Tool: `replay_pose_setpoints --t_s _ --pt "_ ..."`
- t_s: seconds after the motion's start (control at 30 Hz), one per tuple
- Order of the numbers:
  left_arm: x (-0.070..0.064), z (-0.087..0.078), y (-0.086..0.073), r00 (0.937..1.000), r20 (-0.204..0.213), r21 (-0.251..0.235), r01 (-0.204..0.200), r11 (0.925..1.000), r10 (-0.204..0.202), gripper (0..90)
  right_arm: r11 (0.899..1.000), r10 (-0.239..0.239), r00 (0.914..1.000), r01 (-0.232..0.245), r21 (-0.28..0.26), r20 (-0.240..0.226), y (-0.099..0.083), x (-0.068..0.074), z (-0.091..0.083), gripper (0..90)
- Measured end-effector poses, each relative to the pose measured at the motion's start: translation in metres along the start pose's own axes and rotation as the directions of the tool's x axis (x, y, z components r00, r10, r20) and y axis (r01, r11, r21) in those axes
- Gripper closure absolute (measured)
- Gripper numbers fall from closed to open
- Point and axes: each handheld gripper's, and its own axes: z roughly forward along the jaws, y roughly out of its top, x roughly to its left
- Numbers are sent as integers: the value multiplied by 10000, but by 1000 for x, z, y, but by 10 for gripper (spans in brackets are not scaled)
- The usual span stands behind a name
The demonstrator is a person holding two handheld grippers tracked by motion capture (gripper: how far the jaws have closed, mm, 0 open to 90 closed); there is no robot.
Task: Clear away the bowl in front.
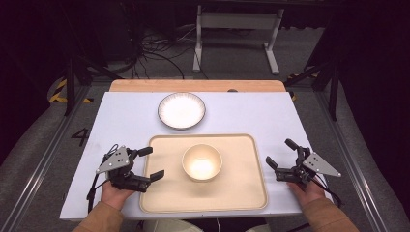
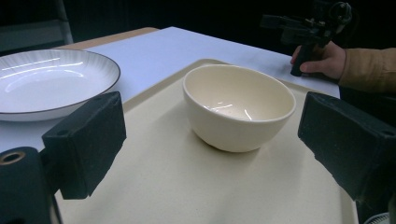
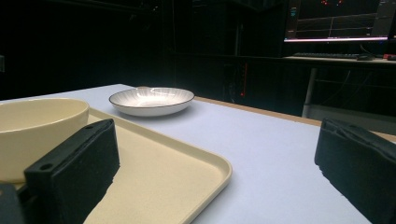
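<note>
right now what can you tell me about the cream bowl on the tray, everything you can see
The cream bowl is round and deep, with a smooth glossy glaze that looks ceramic, plain inside and out. It is empty and stands upright on a narrow base near the middle of the beige tray, which is all that touches it. The left tool and the right tool both stand open at either side, apart from it. The white plate with a dark rim lies beyond the tray on the table.

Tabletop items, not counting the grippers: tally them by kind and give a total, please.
Bowl, cream, on the tray: 1
Plate, white with a dark rim, behind the tray: 1
Tray, cream: 1
Total: 3
</note>
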Motion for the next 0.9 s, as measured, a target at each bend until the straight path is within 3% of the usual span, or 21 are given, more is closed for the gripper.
replay_pose_setpoints --t_s 0.17,0.4,0.7,0.9 --pt "4 -3 -8 9995 -156 -173 285 9994 -288 84 10000 2 10000 -2 2 2 0 0 0 1" --pt "7 -7 -19 9980 -501 146 381 9992 -373 80 10000 -5 10000 5 -1 1 0 0 0 1" --pt "9 -7 -29 9972 -594 246 460 9986 -444 63 10000 -6 10000 6 -3 -1 0 0 0 1" --pt "12 -4 -32 9966 -553 201 623 9979 -611 1 10000 -12 10000 12 -6 0 0 0 0 1"
